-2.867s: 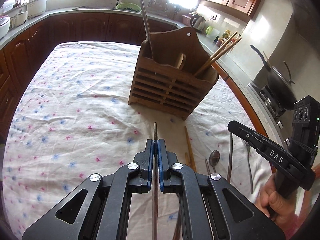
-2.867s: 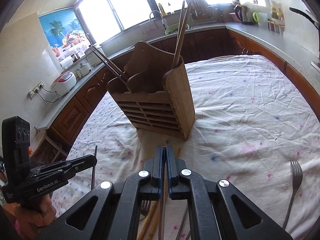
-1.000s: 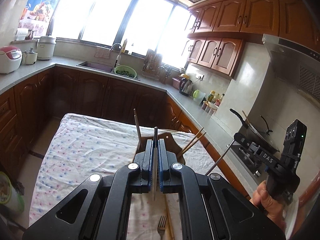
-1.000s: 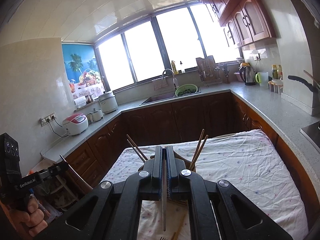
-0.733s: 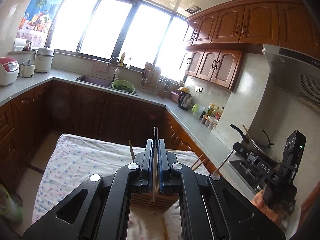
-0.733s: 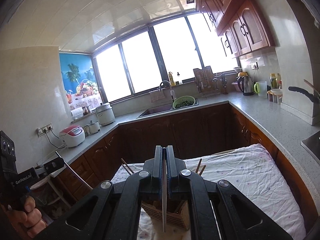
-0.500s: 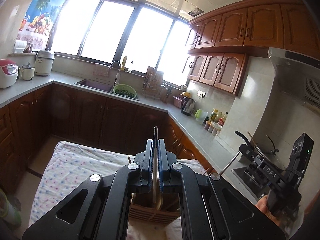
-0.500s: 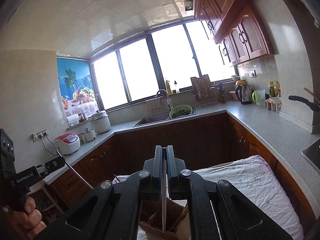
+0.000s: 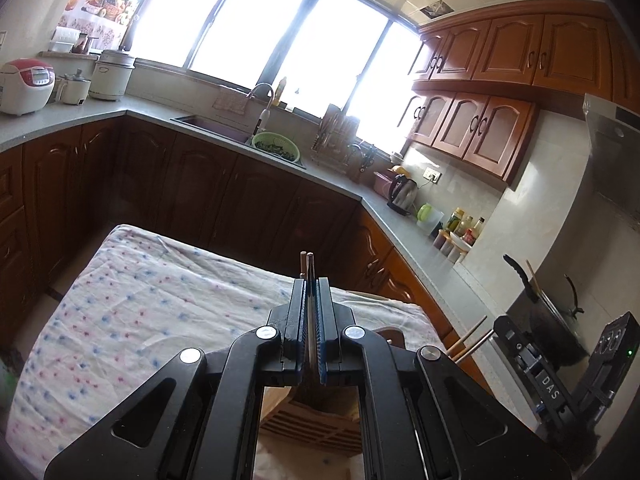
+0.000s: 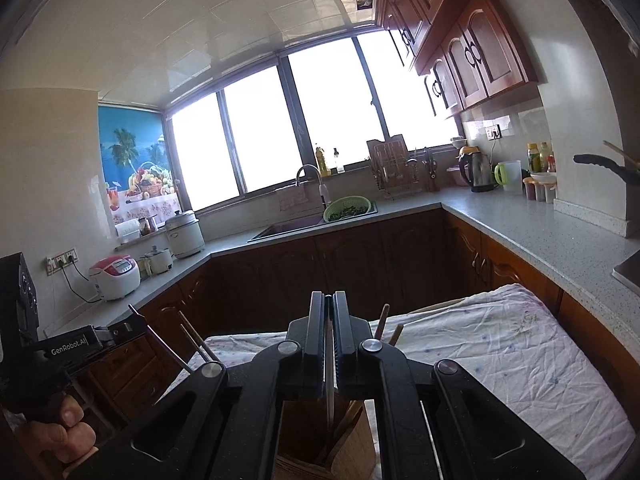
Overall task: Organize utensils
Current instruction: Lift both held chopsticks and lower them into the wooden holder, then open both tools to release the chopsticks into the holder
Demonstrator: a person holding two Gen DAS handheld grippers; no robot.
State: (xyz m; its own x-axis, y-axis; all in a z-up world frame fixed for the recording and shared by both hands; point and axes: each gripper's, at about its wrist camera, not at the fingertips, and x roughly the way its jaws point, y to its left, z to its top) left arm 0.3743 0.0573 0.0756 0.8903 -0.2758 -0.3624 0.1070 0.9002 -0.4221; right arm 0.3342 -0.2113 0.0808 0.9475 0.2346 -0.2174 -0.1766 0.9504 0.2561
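The left gripper (image 9: pixel 310 316) has its fingers (image 9: pixel 298 312) pressed together on a thin dark utensil (image 9: pixel 309 280) held edge-on, whose tip pokes out just past the fingertips while its lower end hangs below them over the wooden utensil holder (image 9: pixel 316 426). The right gripper (image 10: pixel 329 332) is likewise closed on a slim metal utensil (image 10: pixel 329 392), whose long end drops from between the fingers down into the open top of the holder (image 10: pixel 352 440). The holder stands on the tabletop, which is covered by a white cloth with small blue and pink dots (image 9: pixel 132 312); in both views it sits low and near, mostly hidden behind the gripper bodies. Wooden chopsticks (image 10: pixel 383 322) rise out of the holder just right of the right gripper. The person's left hand (image 10: pixel 60 428) grips its handle at the left edge of the right wrist view.
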